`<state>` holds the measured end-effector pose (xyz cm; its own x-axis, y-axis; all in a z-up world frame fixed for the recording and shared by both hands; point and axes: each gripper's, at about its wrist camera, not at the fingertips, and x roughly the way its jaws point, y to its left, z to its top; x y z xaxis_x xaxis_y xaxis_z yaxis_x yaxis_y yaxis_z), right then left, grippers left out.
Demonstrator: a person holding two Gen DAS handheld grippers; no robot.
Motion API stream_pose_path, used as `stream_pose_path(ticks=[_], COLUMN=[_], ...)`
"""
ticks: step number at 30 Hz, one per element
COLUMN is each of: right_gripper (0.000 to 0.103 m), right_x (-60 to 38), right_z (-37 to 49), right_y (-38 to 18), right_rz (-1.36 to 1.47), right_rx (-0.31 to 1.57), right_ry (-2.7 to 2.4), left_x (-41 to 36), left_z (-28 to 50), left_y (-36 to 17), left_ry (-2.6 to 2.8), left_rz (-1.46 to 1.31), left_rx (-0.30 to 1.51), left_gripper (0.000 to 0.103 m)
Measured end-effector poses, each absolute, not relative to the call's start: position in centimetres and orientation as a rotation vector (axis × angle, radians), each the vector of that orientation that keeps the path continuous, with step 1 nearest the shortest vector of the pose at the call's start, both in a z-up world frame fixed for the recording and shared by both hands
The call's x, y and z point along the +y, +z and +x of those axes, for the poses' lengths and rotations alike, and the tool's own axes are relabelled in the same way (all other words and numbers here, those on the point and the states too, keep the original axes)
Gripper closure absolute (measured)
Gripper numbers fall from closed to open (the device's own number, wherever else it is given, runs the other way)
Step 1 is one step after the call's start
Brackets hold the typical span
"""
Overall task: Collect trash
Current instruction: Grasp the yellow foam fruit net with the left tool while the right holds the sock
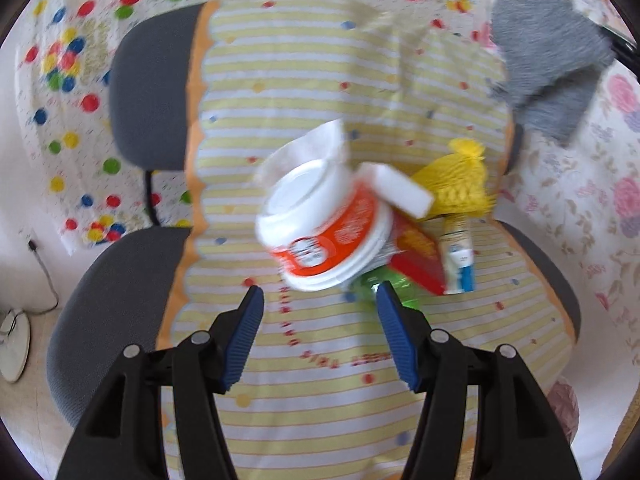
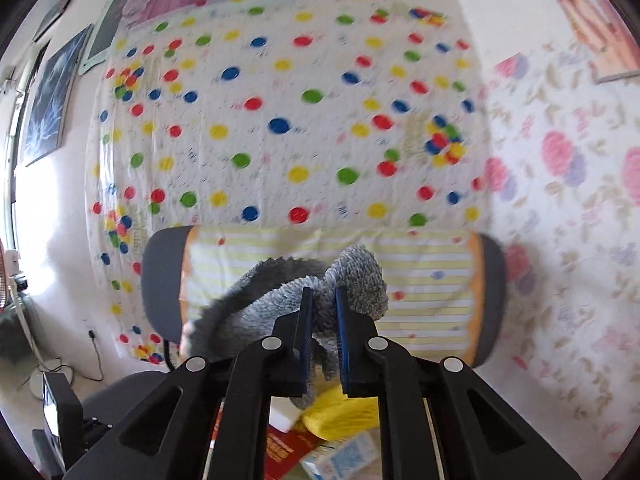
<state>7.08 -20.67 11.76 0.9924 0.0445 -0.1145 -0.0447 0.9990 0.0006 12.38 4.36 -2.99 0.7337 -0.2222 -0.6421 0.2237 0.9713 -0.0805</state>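
Note:
A heap of trash lies on the striped cloth over the chair seat in the left wrist view: a white and orange paper cup [image 1: 324, 228] on its side, a white block [image 1: 402, 192], a yellow net ball [image 1: 460, 184], a red box [image 1: 420, 258], a tube [image 1: 458, 256] and green plastic [image 1: 396, 292]. My left gripper [image 1: 320, 300] is open and empty just below the cup. My right gripper [image 2: 322, 300] is shut on a grey fluffy cloth [image 2: 280, 300], held above the heap. The cloth also shows in the left wrist view [image 1: 548, 56].
A grey office chair [image 1: 148, 92] is covered by a yellow striped cloth [image 1: 300, 64]. A dotted sheet [image 2: 280, 112] and a floral sheet [image 2: 560, 200] hang behind it. A fan stand [image 2: 36, 332] and a cable are at the left on the floor.

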Motion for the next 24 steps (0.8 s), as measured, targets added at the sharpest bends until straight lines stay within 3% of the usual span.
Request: stream_pose_path(ticks=[4, 15, 24], right_gripper=[0.091, 0.091, 0.091], right_x=[-24.1, -30.9, -30.5], right_z=[4.9, 6.9, 8.1], right_y=[9.8, -3.5, -5.8], right_rz=[-0.009, 0.126, 0.149], right_rx=[0.189, 0.558, 0.566], right_ry=[-0.032, -0.058, -0.030], left_x=[1.3, -5.9, -5.5], left_z=[12.5, 16.6, 23.7], left_y=[-2.1, -2.2, -3.5], left_ry=[-0.315, -0.463, -0.261], left_rz=[0.038, 0.069, 0.030], left_rx=[0.672, 0.664, 0.732], left_gripper=[0.046, 0.046, 0.046])
